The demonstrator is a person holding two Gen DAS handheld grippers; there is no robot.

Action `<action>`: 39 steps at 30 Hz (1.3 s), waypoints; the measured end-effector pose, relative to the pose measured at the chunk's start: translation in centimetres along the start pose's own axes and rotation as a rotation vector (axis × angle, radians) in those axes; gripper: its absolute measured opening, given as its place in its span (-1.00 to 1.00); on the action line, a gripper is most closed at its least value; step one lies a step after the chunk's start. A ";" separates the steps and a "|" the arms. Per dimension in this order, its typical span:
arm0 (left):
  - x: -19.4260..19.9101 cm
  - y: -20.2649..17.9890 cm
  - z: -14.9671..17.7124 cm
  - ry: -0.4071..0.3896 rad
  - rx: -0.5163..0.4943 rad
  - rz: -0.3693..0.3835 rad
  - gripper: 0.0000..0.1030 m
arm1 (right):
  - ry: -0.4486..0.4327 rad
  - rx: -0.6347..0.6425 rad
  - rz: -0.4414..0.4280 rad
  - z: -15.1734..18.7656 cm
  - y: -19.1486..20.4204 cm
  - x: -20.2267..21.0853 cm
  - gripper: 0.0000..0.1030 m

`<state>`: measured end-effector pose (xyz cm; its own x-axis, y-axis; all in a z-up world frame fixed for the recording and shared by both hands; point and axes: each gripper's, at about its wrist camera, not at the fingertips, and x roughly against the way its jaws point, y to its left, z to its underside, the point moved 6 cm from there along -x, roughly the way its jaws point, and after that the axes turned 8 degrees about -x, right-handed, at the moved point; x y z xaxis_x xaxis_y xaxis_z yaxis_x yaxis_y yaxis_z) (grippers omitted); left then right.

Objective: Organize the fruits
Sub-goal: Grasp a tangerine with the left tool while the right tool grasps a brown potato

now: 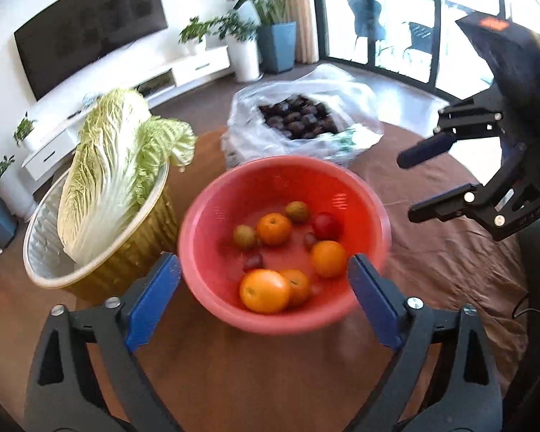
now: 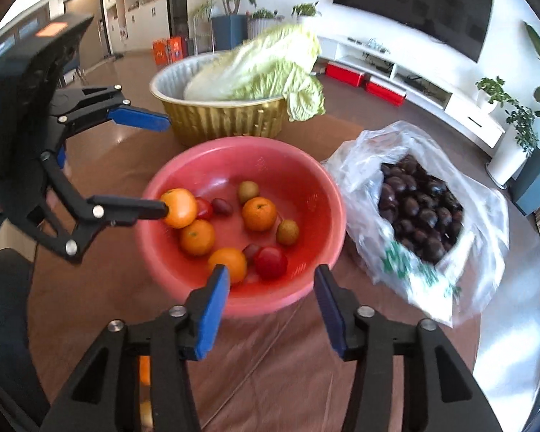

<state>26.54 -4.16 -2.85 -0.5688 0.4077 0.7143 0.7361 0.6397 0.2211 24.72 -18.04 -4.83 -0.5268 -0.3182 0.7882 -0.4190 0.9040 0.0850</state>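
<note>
Left wrist view, lower frame: the left gripper (image 1: 264,284) stands with jaws spread wide and empty, its blue pads either side of the near rim of the red basin (image 1: 205,223). Right wrist view, lower frame: the right gripper (image 2: 271,288) is likewise agape, holding nothing, at the basin's near rim.

In the basin lie four oranges; the nearest orange (image 1: 265,291) partly covers another behind it. Also present: a red round fruit (image 1: 326,225), two small brownish fruits, and small dark red pieces too blurred to identify. In the right wrist view, one orange (image 2: 179,207) is partly masked by the left gripper's lower finger.

At centre left of the left wrist view, a gold-sided foil tub (image 1: 126,262) stands just beside the basin and holds a napa cabbage (image 1: 108,172) leaning over its rim. Beyond the basin, a clear plastic bag (image 1: 248,133) holds dark round fruits (image 1: 298,117), kind indeterminate. All rest on a brown tablecloth (image 1: 450,259).

Far upper left: a wall television (image 1: 90,28), cut off by the frame edge in the right wrist view.
</note>
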 end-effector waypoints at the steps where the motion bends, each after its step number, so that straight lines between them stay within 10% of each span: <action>1: 0.5 -0.8 0.5 -0.004 -0.008 0.008 0.90 | -0.003 -0.011 -0.012 0.8 0.3 0.5 0.06; 12: 1.2 -8.4 8.8 0.082 -0.052 0.132 0.99 | 0.082 -0.040 -0.096 12.7 6.3 1.4 0.07; 39: -3.4 -11.8 6.5 0.151 -0.232 0.237 0.98 | 0.134 -0.016 -0.101 14.0 5.8 -0.7 -0.44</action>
<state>17.36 -8.83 -12.22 -0.3249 0.4151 0.8498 0.9145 0.3670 0.1704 12.30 -16.56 -13.46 -0.3788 -0.3674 0.8494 -0.4522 0.8743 0.1765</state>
